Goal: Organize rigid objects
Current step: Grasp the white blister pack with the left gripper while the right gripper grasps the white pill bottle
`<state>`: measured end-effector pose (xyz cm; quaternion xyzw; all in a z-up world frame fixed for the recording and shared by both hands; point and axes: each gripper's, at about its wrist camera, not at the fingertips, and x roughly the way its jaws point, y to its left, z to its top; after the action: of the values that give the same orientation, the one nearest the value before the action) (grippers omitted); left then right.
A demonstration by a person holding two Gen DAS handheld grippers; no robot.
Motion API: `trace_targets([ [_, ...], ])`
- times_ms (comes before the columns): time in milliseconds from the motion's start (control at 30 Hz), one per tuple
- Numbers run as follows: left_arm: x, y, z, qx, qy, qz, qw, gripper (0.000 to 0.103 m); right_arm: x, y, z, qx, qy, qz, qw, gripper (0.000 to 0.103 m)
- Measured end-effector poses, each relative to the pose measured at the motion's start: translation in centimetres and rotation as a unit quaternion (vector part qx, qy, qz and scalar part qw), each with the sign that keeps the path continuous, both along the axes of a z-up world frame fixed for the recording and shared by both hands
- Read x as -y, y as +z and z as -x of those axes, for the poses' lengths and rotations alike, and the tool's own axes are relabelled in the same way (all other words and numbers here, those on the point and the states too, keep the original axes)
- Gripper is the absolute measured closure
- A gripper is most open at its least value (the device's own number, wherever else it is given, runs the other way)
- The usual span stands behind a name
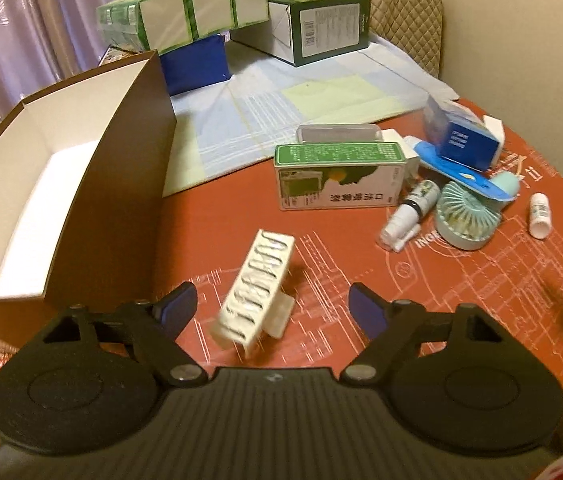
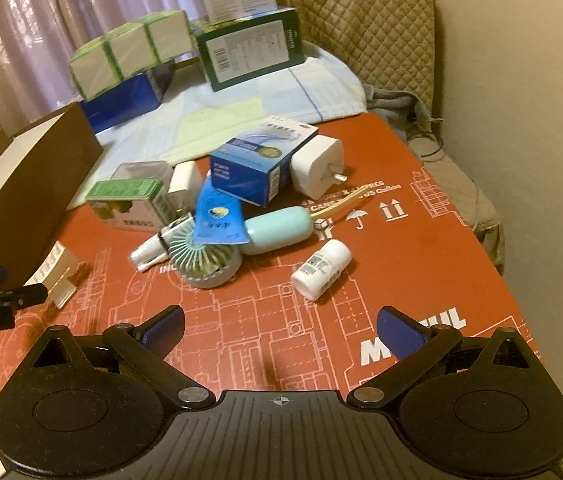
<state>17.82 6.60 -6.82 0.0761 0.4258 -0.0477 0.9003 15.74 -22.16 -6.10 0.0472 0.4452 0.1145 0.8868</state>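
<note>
A white hair clip (image 1: 255, 292) lies tilted on the red mat, in the gap of my left gripper (image 1: 273, 304). That gripper is open and its blue pads stand clear of the clip on both sides. An open brown box (image 1: 121, 200) with a white inside stands just to its left. My right gripper (image 2: 281, 326) is open over bare mat with nothing between its fingers. Just beyond it lies a white pill bottle (image 2: 321, 268). Further back is a pile: a teal hand fan (image 2: 205, 260), a blue carton (image 2: 257, 164), a white charger (image 2: 317, 166), a green-and-white carton (image 2: 129, 204) and a small spray bottle (image 2: 149, 252).
At the back of the table stand a green-wrapped pack (image 1: 185, 12), a blue box (image 1: 197, 60) and dark green cartons (image 1: 321, 28) on a pale checked cloth (image 1: 281, 104). A quilted chair back (image 2: 361, 28) and a wall close off the right side.
</note>
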Motion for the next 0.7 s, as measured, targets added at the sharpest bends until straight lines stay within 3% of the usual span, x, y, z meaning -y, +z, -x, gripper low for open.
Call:
trace_targets([
  [367,-0.6,-1.7,-3.2,-0.041,-0.005,0.019,0.999,0.047,0.2,-1.0,-0.9,-0.009,-0.02,-0.006,1.0,0.018],
  [467,-0.5,-2.0,-3.6,-0.054,-0.004,0.026,0.9982,0.061,0.2,-1.1,-1.2,-0.009,-0.021,-0.005,1.0,0.02],
  [533,-0.6,-2.3,-3.9,-0.07,0.003,0.034,0.997,0.076,0.2,-1.2,-1.4,-0.008,-0.022,-0.005,1.0,0.021],
  [700,-0.7,-2.6,-3.6,-0.083,0.027,0.063,0.9942,0.079,0.2,-1.4,-2.0,-0.005,-0.021,-0.004,1.0,0.027],
])
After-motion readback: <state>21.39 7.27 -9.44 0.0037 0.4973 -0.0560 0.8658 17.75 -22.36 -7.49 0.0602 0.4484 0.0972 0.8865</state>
